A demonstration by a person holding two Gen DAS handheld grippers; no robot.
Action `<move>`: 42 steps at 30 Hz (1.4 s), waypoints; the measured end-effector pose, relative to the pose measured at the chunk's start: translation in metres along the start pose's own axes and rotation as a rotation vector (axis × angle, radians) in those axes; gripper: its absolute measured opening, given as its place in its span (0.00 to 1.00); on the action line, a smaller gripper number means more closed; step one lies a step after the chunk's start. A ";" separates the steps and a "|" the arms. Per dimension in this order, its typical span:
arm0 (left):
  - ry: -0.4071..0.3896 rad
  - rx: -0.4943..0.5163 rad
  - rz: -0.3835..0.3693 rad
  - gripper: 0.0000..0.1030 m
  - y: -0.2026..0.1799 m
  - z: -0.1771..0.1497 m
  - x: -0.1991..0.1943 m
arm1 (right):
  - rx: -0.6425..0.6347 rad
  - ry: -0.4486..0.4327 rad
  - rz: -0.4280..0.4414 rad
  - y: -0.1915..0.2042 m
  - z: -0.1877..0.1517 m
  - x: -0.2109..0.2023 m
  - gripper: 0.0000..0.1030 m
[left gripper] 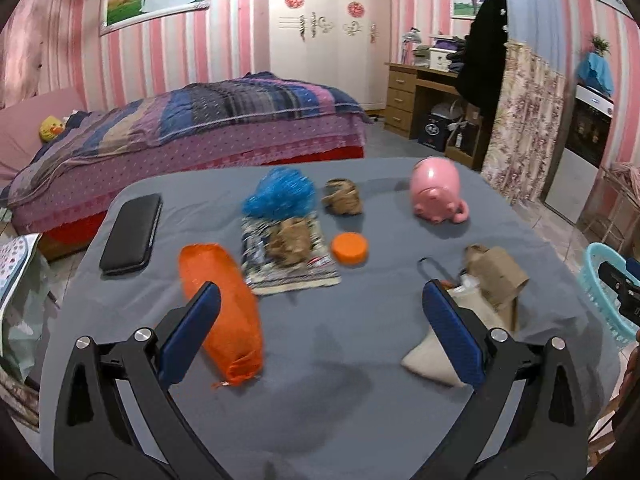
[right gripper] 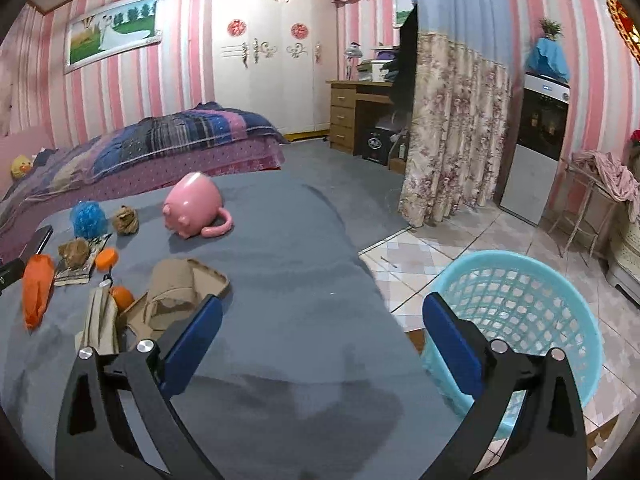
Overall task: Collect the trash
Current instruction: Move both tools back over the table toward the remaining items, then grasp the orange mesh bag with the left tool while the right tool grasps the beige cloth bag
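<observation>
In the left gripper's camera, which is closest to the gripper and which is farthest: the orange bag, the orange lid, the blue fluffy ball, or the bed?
From the left gripper, nearest first:
1. Orange bag, beside the left finger, on the table's near left.
2. Orange lid, mid-table, slightly right.
3. Blue fluffy ball, toward the table's far edge.
4. Bed, beyond the table, at the back left.

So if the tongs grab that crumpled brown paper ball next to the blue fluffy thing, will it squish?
Probably. The crumpled brown paper ball looks creased and loosely wadded, so it should squash a bit yet stay gripped. It seems light, and its rounded shape could let it roll across the grey cloth if nudged.
</observation>
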State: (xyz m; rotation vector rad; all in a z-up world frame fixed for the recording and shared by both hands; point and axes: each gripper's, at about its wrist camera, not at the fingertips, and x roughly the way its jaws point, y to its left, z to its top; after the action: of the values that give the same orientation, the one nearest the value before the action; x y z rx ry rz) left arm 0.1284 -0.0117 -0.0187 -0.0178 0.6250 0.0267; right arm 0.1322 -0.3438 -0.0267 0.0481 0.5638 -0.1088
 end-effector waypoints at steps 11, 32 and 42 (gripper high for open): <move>0.063 -0.004 0.064 0.95 0.044 -0.032 0.021 | -0.083 0.058 0.062 0.059 -0.008 0.025 0.95; 0.239 -0.014 0.039 0.38 0.064 -0.037 0.075 | -0.229 0.098 0.251 0.146 -0.021 0.014 0.95; 0.105 -0.008 0.071 0.18 0.096 -0.032 0.015 | -0.293 0.227 0.344 0.172 -0.039 0.032 0.38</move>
State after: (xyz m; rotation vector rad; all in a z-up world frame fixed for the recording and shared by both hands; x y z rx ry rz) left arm 0.1191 0.0839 -0.0543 -0.0049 0.7306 0.0975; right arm 0.1587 -0.1724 -0.0745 -0.1296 0.7851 0.3184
